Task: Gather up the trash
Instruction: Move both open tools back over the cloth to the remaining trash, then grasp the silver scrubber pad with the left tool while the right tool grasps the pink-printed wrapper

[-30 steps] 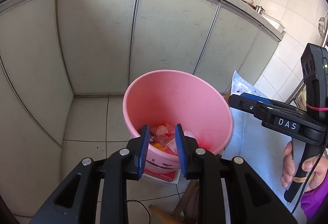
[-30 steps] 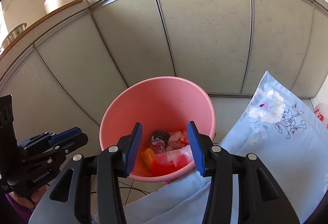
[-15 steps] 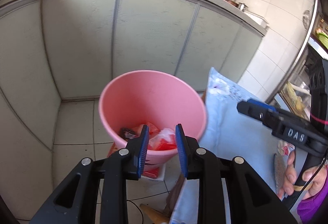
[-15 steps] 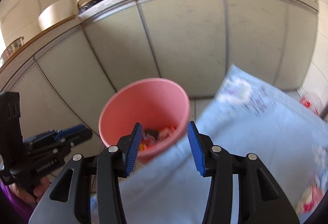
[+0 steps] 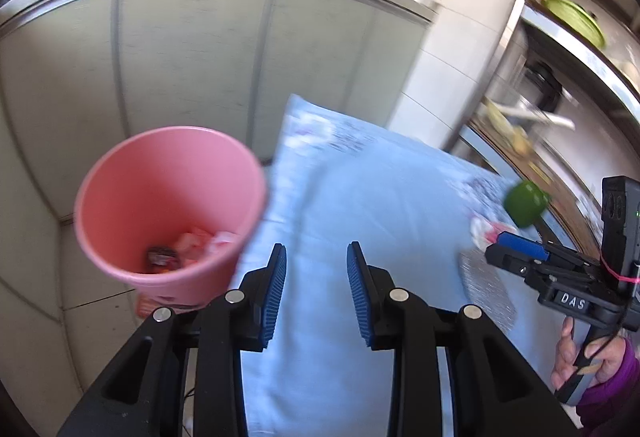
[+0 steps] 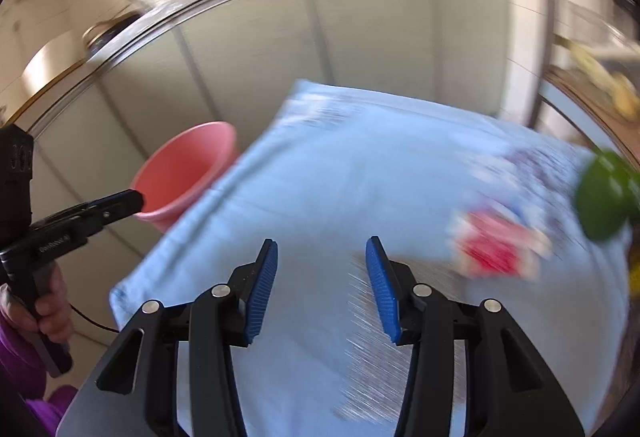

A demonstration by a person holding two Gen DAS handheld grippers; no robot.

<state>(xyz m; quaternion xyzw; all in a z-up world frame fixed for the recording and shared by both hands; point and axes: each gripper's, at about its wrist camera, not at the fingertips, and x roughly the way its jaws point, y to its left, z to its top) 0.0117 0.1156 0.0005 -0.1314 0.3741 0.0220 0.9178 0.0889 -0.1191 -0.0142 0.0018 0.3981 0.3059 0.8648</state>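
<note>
Both grippers spread, empty, over blue cloth; trash lies loose.
Left gripper (image 5: pixel 316 291) jaws apart, pink bin (image 5: pixel 168 209) at its 10 o'clock with wrappers inside. Right gripper (image 6: pixel 322 287) jaws apart above the cloth (image 6: pixel 360 177); red-white wrapper (image 6: pixel 496 249) at 3 o'clock, silver foil piece (image 6: pixel 376 337) just below, green blurred object (image 6: pixel 604 201) beyond.

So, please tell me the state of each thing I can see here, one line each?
Left tool: open, empty.
Right tool: open, empty, above the blue cloth.
Pink bucket: upright, trash at the bottom.
Red wrapper: lying on the cloth, blurred.
Silver wrapper: lying flat on the cloth.
</note>
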